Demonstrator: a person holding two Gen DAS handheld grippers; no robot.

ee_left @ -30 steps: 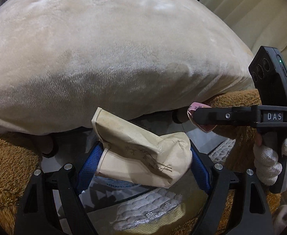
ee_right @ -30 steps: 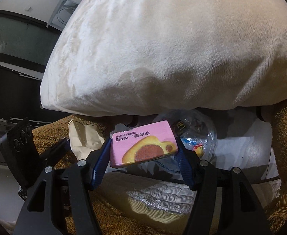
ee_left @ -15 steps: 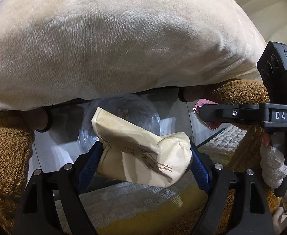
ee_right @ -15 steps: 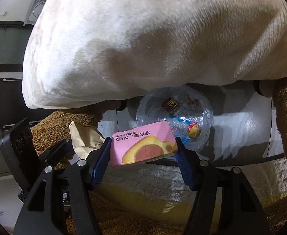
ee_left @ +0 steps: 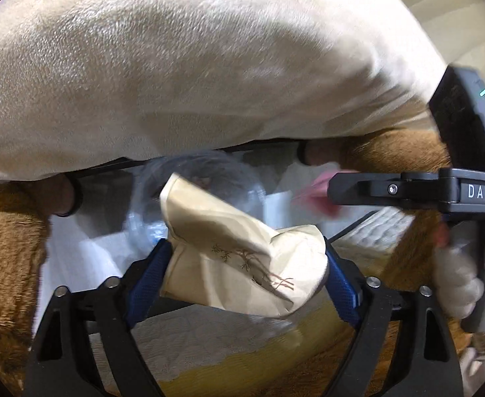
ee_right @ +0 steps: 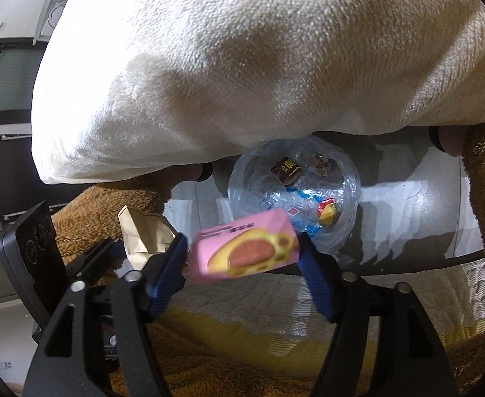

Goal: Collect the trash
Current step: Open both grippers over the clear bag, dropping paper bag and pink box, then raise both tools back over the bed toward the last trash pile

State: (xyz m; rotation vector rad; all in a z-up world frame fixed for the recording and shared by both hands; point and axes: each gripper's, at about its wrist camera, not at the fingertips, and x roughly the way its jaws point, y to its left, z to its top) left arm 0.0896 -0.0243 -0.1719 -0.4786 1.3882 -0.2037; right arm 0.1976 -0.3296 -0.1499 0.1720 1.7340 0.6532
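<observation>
My left gripper [ee_left: 244, 261] is shut on a crumpled beige paper bag [ee_left: 239, 258], held above a clear plastic trash bag [ee_left: 193, 182] on the floor below. My right gripper [ee_right: 242, 251] has its jaws a little wider than a pink snack box [ee_right: 245, 244]; the box is blurred and tilted, with a gap at the left finger [ee_right: 168, 271]. The trash bag [ee_right: 292, 185] holds several wrappers. The right gripper [ee_left: 391, 192] shows at right in the left wrist view, the beige bag [ee_right: 143, 235] at left in the right wrist view.
A big cream plush cushion [ee_left: 193, 66] fills the upper half of both views [ee_right: 242, 49]. Brown furry fabric [ee_right: 484, 198] flanks the gap on both sides. A white-and-yellow quilted mattress edge [ee_right: 275, 311] lies below the grippers. The floor [ee_right: 408, 205] is grey.
Both grippers have moved forward over the mattress edge, so more of the trash bag shows. The right jaws have widened and the pink box is tilting and slipping down.
</observation>
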